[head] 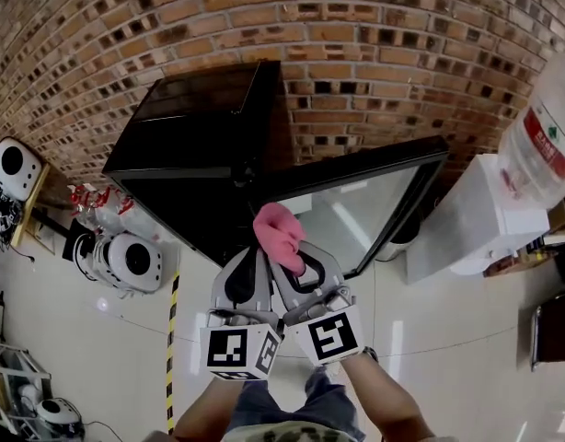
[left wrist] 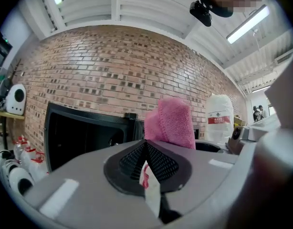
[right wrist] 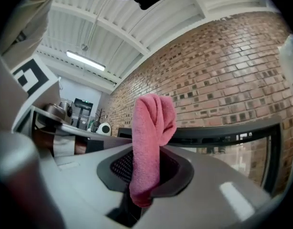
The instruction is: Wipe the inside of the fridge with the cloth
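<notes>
A pink cloth (head: 278, 233) is bunched between my two grippers, which are held side by side in front of the black fridge (head: 195, 127). The fridge's glass door (head: 356, 201) stands open to the right. My right gripper (head: 294, 263) is shut on the cloth (right wrist: 151, 128), which sticks up out of its jaws (right wrist: 145, 168). My left gripper (head: 257, 258) is shut, with a white tag edged in pink (left wrist: 149, 185) pinched in its jaws and the cloth (left wrist: 171, 123) bulging just past them. The dark fridge opening (left wrist: 84, 137) lies ahead on the left.
A white water dispenser (head: 476, 219) with a big bottle (head: 531, 145) stands right of the door. Round white machines (head: 126, 261) and red-capped bottles (head: 98, 201) sit on the floor to the left. Yellow-black tape (head: 172, 339) crosses the floor. A brick wall (head: 356, 26) stands behind the fridge.
</notes>
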The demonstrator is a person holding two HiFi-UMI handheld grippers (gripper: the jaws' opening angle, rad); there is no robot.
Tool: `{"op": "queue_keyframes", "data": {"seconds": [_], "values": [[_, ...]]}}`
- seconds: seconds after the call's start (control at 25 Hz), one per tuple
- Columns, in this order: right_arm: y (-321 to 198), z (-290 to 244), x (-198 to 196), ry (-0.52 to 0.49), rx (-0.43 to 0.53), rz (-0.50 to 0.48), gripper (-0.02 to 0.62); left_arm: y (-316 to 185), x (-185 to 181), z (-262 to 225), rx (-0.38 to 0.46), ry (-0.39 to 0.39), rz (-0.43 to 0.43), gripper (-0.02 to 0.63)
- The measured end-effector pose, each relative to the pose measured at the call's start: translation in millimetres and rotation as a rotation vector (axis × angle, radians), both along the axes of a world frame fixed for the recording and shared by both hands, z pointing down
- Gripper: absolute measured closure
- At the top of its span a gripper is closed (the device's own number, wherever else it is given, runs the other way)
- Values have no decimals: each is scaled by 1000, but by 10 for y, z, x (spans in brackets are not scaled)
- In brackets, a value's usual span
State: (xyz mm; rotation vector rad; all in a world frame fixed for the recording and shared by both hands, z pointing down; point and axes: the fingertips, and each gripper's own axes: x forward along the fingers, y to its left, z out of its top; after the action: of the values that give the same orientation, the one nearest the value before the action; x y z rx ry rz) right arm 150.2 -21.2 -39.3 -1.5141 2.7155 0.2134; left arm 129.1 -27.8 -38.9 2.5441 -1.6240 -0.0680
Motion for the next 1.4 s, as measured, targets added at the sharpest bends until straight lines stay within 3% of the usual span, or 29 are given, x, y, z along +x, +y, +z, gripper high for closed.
{"op": "queue_keyframes", "data": {"seconds": [0.28, 0.64, 0.96, 1.12, 1.28, 1.4], "values": [[-145, 108, 371, -13, 4, 31, 531, 24, 351, -1, -24, 20, 50, 598], [-400, 287, 1115, 47, -21, 213, 531, 37, 521, 1, -15, 64, 144, 598], [-544, 416, 2302, 70, -1, 358, 531, -20, 742, 201, -36, 43, 93, 598], [-661, 554, 2789, 68, -3, 384, 531, 43, 947, 337, -60, 29, 49, 598], [-574, 493, 2837, 40, 50, 380, 531, 121, 1070, 442, -38, -7, 23, 598], [-324, 343, 2359, -74, 111, 321, 531, 152, 959, 536, -23, -9, 5, 598]]}}
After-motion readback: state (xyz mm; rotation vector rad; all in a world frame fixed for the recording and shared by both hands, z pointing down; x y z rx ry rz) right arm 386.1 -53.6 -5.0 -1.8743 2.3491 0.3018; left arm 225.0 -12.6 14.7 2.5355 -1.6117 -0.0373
